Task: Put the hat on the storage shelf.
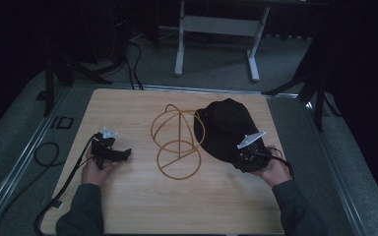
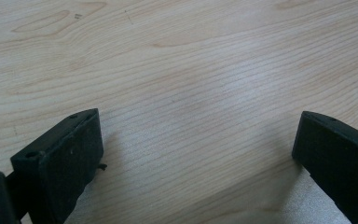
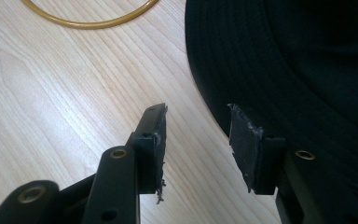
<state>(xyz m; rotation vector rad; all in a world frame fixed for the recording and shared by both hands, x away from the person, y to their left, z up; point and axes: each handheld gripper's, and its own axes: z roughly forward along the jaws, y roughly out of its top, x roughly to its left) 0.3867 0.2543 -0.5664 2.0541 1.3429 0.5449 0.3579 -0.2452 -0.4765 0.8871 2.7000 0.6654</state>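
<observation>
Right gripper [image 3: 196, 140], jaws half spread and pinching nothing, sits at the near brim edge of the black hat [image 1: 226, 129]; brim seems just beyond the right-hand jaw. Left gripper [image 1: 123, 155], spread and empty, is well apart.

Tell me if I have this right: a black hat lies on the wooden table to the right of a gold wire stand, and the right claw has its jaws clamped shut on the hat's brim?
Not quite. The right claw is not clamped on the black hat: in the right gripper view its jaws stand apart above the brim's edge, with bare space between them. The rest holds: the hat lies on the wooden table, right of the gold wire stand.
</observation>
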